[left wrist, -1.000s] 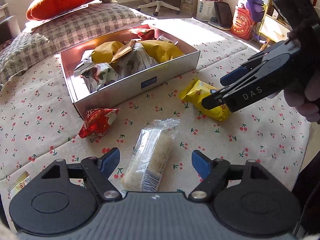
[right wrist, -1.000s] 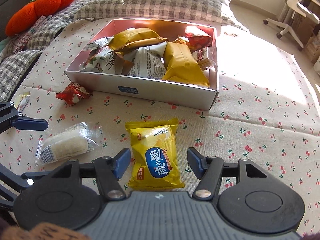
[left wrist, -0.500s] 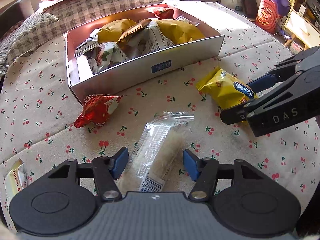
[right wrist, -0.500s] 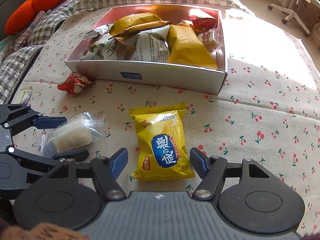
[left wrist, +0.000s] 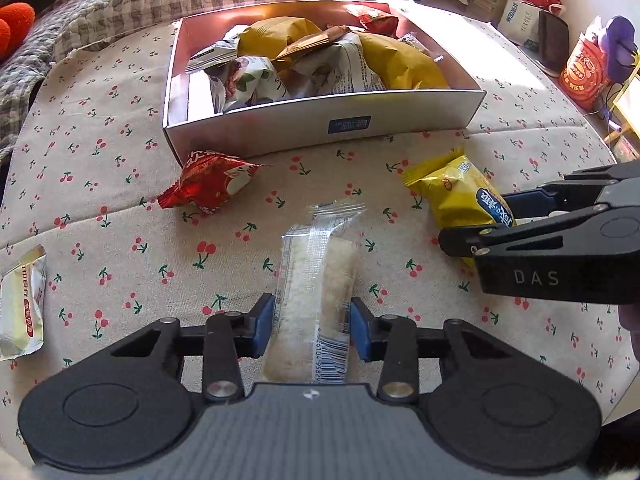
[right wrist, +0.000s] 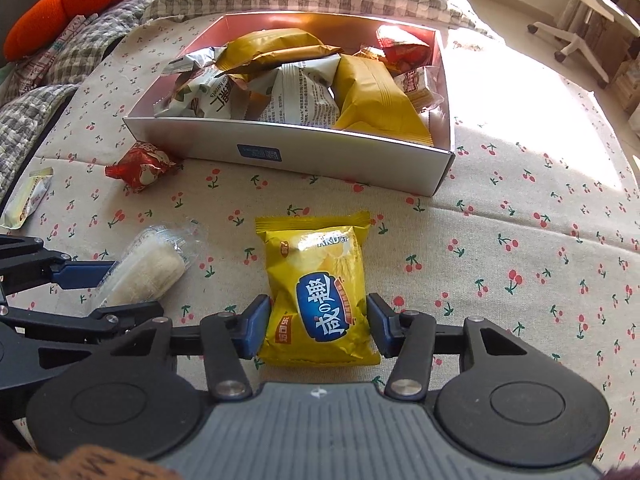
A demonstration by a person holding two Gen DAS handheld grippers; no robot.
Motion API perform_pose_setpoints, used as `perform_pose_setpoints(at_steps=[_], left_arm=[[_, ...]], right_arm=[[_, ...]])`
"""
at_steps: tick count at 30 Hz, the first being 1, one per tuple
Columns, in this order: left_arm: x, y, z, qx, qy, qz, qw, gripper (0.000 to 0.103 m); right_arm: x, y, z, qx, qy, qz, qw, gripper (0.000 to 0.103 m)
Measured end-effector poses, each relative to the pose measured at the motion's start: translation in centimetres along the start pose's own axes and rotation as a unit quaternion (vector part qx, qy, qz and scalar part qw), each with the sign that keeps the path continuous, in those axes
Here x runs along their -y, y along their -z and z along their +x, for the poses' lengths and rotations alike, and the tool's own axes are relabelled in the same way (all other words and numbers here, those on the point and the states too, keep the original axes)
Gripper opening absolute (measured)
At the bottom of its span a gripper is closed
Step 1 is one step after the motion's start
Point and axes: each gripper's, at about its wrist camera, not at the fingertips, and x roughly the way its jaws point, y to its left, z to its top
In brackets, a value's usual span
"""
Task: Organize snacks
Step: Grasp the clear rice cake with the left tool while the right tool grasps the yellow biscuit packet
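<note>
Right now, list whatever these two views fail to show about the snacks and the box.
- Clear rice-cake packet, left wrist view: its near end runs under the left tool.
- Yellow chip bag, left wrist view: far side covered by the right tool.
- Box, both views: lower snacks buried under the top packets.
- Small pale packet, left wrist view: print too small to read.

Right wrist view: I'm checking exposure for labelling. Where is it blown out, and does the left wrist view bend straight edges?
Right wrist view: sunlight washes out the cherry-print cloth right of the snack box. Left wrist view: fisheye bows the box's front wall; the packets stay sharp.
</note>
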Motion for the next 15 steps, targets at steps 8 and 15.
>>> perform_pose_setpoints(at_steps=[8, 15], left_arm=[[-0.05, -0.02, -0.38, -0.002, 0.011, -0.024, 0.9997, 0.037], [-0.04, -0.17, -0.82, 0.003, 0.017, -0.031, 0.9994, 0.03]], right_arm=[[-0.57, 0.0, -0.47, 0.004, -0.009, -0.004, 1.0, 0.042], [-0.85, -0.1, -0.88, 0.008, -0.021, -0.004, 1.0, 0.042]])
